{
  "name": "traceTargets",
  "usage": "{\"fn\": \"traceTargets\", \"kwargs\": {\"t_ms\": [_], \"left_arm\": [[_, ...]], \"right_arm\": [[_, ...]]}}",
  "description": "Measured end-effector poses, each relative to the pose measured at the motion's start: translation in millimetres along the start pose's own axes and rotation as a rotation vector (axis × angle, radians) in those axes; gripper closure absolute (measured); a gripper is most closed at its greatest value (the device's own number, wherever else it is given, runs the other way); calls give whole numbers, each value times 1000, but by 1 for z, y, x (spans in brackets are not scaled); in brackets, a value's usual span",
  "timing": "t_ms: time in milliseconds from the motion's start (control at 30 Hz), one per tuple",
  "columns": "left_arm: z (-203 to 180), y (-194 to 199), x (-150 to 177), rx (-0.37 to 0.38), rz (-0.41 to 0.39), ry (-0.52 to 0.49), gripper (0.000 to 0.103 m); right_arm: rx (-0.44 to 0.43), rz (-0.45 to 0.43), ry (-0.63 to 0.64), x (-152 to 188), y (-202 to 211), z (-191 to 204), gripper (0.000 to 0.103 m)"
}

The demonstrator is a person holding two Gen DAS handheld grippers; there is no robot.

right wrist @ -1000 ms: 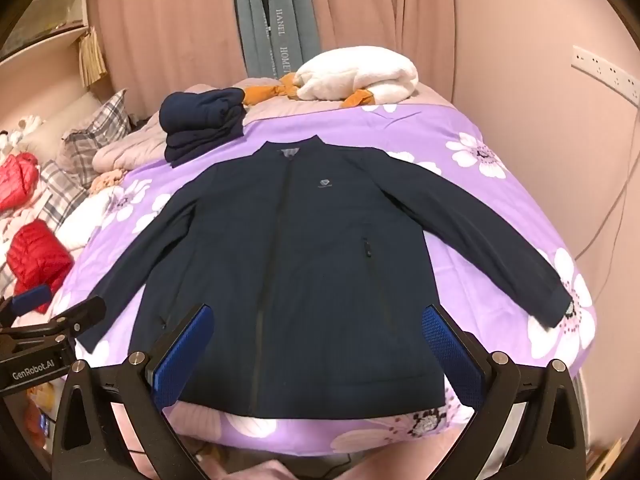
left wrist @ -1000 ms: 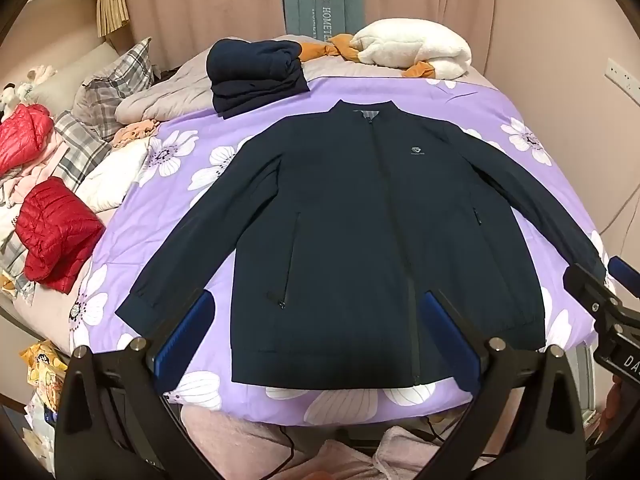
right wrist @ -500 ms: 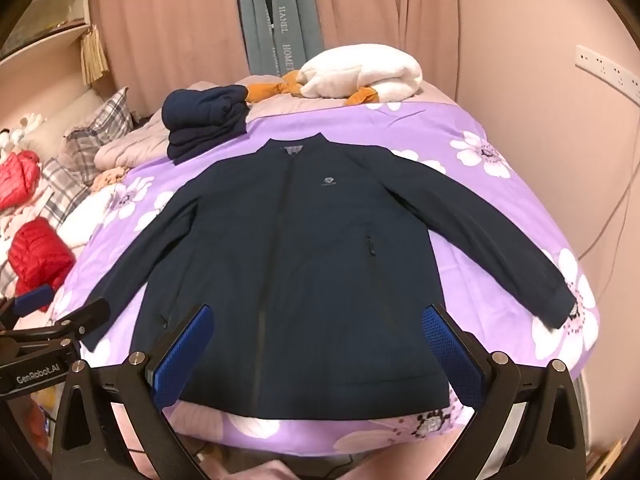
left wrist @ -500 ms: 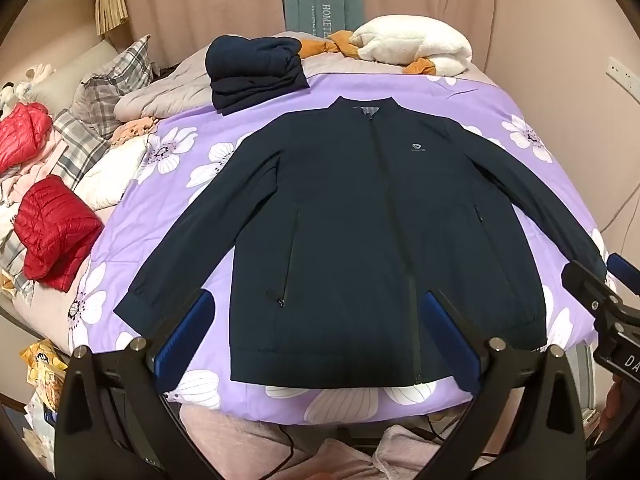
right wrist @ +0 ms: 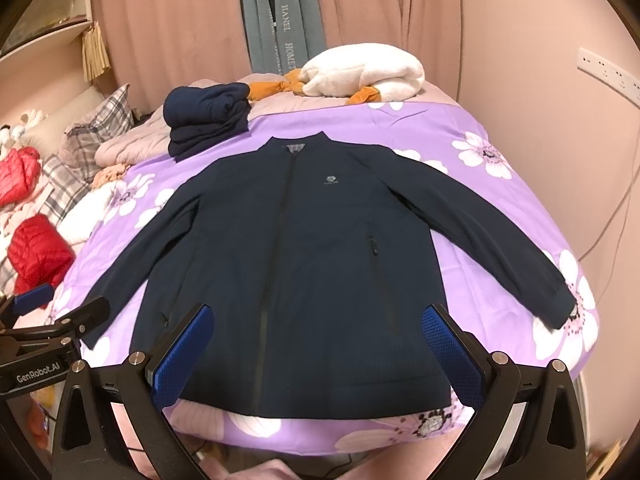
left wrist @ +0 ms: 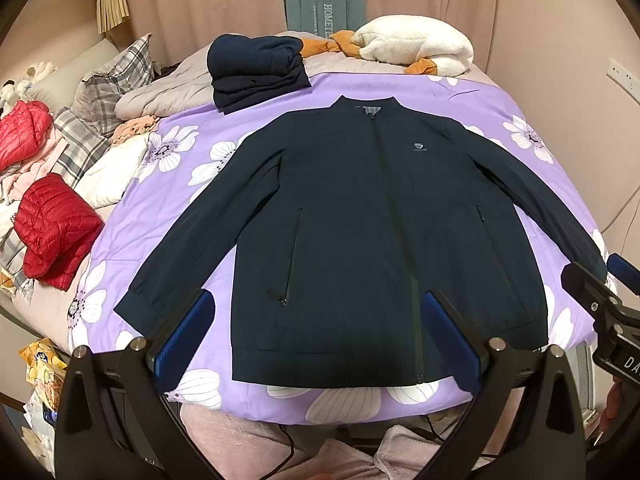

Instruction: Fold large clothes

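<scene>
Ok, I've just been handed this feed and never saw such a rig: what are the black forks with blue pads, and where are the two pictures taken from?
They are hand-held claws, one in each of a person's hands, each with a camera looking forward along its two fingers. One picture is from the left claw, the other from the right claw. Both stand open and hold nothing. Each claw also shows at the edge of the other's picture. Ahead, a dark navy jacket lies spread flat, zipped, sleeves out, on a purple flowered bedspread. Behind its collar sits a folded navy pile. Red puffer jackets lie off to the left.
</scene>
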State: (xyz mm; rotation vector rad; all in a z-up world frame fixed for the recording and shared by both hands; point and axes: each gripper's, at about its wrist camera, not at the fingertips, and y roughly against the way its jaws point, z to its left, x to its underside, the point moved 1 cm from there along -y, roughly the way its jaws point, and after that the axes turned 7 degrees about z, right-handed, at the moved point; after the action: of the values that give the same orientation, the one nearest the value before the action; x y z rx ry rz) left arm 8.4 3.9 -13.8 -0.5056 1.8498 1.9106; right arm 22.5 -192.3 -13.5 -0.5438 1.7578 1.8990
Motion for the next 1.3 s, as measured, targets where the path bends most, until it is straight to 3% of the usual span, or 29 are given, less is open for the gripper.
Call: {"fn": "traceTargets", "kwargs": {"t_ms": [1300], "left_arm": [[-5,-3,2,-21,8,-27,0]], "right_arm": [[-5,10,-2,2,-4,2,0]]}}
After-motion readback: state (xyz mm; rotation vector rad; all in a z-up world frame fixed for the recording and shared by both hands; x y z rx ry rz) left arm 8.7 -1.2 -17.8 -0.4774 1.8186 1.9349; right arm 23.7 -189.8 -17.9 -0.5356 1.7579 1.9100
